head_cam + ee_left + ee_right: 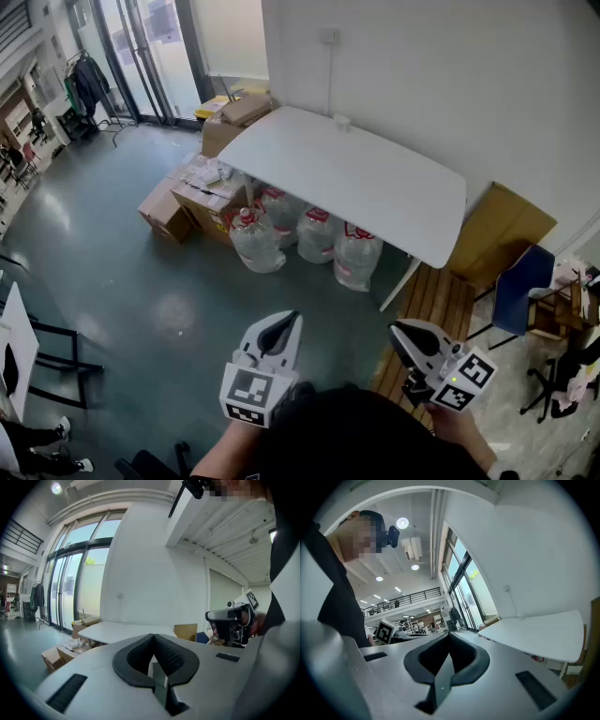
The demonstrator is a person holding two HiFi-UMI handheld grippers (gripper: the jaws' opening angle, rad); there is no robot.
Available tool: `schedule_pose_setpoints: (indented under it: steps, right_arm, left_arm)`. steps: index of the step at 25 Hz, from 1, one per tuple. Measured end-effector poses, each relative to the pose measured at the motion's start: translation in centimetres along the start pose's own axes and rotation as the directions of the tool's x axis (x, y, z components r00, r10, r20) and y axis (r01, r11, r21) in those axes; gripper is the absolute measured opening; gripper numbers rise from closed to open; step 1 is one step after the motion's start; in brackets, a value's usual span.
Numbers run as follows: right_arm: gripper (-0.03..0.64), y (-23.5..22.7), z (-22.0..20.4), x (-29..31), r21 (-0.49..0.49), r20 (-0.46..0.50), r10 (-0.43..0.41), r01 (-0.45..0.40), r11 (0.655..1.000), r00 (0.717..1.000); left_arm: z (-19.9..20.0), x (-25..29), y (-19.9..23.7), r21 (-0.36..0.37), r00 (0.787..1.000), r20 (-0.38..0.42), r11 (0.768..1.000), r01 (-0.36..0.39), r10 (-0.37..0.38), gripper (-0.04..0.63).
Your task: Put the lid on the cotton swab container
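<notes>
A white table [375, 187] stands against the wall, well ahead of me. A small white object [341, 121] sits at its far edge by the wall; it is too small to tell whether it is the cotton swab container. I see no lid. My left gripper [284, 322] is held close to my body, shut and empty, its dark pads [171, 656] meeting at the tip. My right gripper [397, 330] hovers beside it, also shut with nothing between its jaws. The table [117, 630] shows far off past the left jaws, and the table [543, 637] also lies beyond the right gripper [449, 637].
Cardboard boxes [202, 192] and three big water jugs [305, 234] sit under and left of the table. A cardboard sheet [502, 230] leans against the wall at right, near a blue chair [520, 286] and a wooden pallet [431, 309]. Glass doors [141, 56] are at the back left.
</notes>
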State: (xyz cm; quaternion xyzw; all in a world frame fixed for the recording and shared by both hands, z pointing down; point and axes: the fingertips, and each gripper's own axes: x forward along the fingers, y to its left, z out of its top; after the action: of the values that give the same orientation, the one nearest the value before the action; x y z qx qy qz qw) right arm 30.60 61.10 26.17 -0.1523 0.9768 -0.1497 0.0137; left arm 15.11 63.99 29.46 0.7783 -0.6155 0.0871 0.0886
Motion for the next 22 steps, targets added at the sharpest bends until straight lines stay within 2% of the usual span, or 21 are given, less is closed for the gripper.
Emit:
schedule_pose_setpoints:
  steps: [12,18,22]
  right_arm:
    - [0.014,2.8,-0.8,2.6,-0.008,-0.007,0.010,-0.010,1.000,1.000]
    - [0.014,4.8,-2.4,4.1,0.030,-0.013,0.037,-0.037,0.999,0.999]
    - [0.014,4.1,-2.9,5.3,0.061,-0.020,0.050,-0.049,0.997,0.999]
  left_arm:
    - [-0.6,-2.6,2.4,0.000,1.000,0.008,1.000,0.005,-0.005,0.011]
    - [-2.6,-3.8,4.0,-0.017,1.000,-0.018,1.000,0.009,-0.009,0.011]
    - [-2.8,-3.2,5.1,-0.026,1.000,-0.023,1.000,0.001,-0.001,0.011]
